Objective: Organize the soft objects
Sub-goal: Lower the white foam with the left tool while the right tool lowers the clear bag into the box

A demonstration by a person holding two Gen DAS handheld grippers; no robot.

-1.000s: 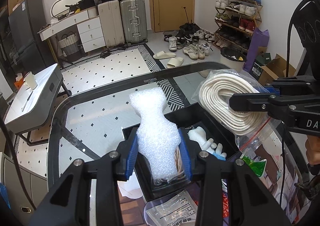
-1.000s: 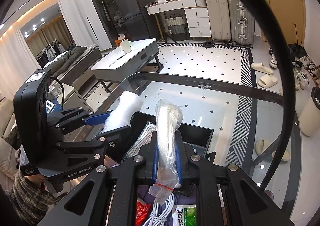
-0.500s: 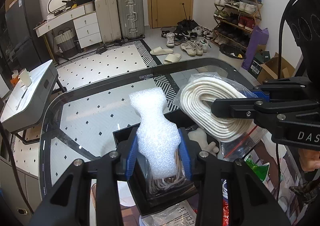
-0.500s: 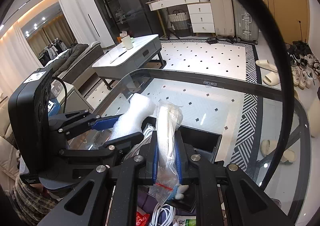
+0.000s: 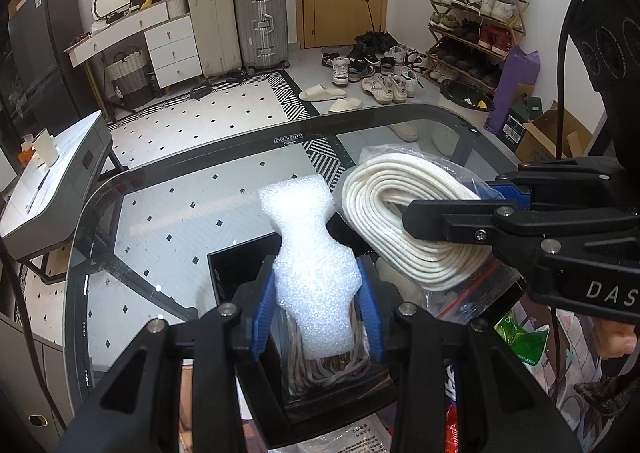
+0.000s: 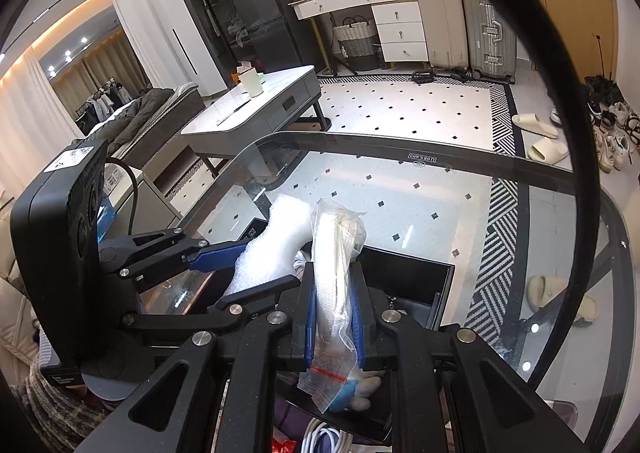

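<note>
My left gripper (image 5: pixel 317 293) is shut on a white foam piece (image 5: pixel 312 253), held upright over a black box (image 5: pixel 240 265) on the glass table (image 5: pixel 180 213). Brown cords (image 5: pixel 328 369) lie in the box under the foam. My right gripper (image 6: pixel 334 293) is shut on a clear zip bag of coiled white rope (image 6: pixel 336 253), just right of the foam (image 6: pixel 272 237) and above the box (image 6: pixel 404 273). In the left wrist view the rope bag (image 5: pixel 400 221) and right gripper (image 5: pixel 448 205) come in from the right. A white and blue plush toy (image 6: pixel 360 389) lies below the bag.
Packets lie on the near side of the table, among them a green one (image 5: pixel 520 333), with a white cable (image 6: pixel 324 437) beside them. Beyond the table's curved far edge are the patterned floor, slippers (image 6: pixel 548 151) and a low white table (image 6: pixel 260 117).
Both grippers have sunk a little towards the black box with their loads. The rope bag now sits closer beside the foam. Neither grip has changed.
</note>
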